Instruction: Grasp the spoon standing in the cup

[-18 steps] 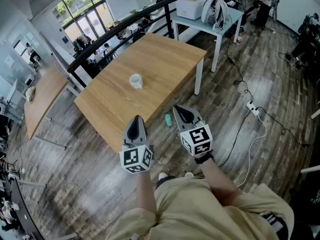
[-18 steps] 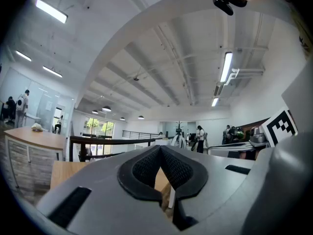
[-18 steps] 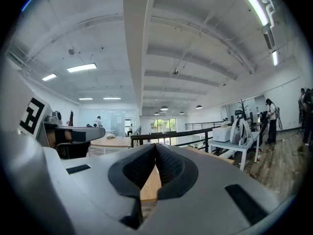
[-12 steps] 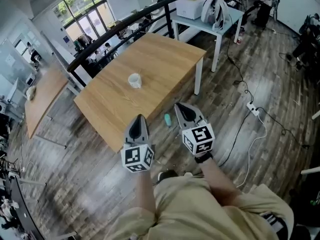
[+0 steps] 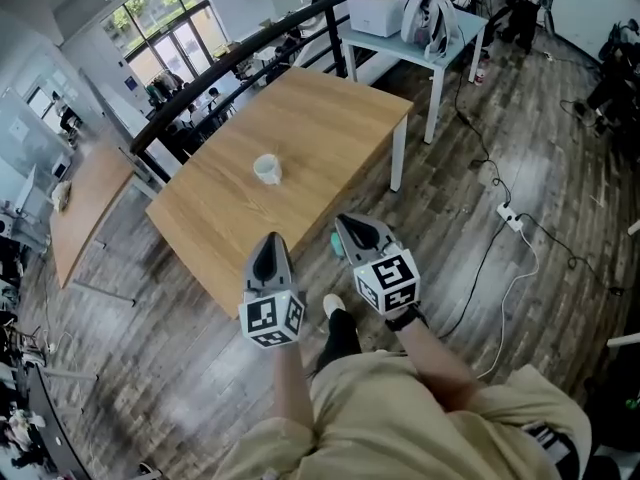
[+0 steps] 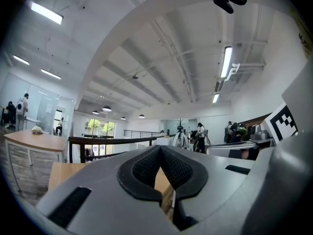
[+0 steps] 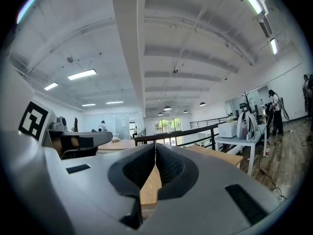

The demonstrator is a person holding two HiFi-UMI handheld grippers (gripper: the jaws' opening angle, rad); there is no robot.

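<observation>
1. The room is an open office with a dark plank floor (image 5: 470,138). A black railing (image 5: 240,56) crosses the upper part of the head view, and tall windows (image 5: 165,13) sit in the upper left corner.
2. A wooden table (image 5: 330,118) fills the upper middle of the frame, with its near edge just above the two grippers.
3. A white cup (image 5: 266,169) stands alone on that table, left of the frame's middle and well apart from both grippers. The spoon in it is too small to make out.
4. The left gripper (image 5: 270,240) is held low and centre-left, over the floor near the table's near edge. In the left gripper view its jaws are pressed together at the tips, with nothing between them.
5. The right gripper (image 5: 352,226) sits just to the right of the left one and a little higher in the frame. In its own view the pads also meet at the tips and are empty. Only the tabletop shows through the gap behind them.
6. A small teal object (image 5: 336,240) lies just beside the right gripper's tip.
7. A pale blue table (image 5: 455,43) in the upper right carries a white box (image 5: 375,10).
8. A white power strip (image 5: 508,218) with trailing cables lies on the floor at the right.
9. The person's beige trousers (image 5: 400,418) fill the bottom of the frame.
</observation>
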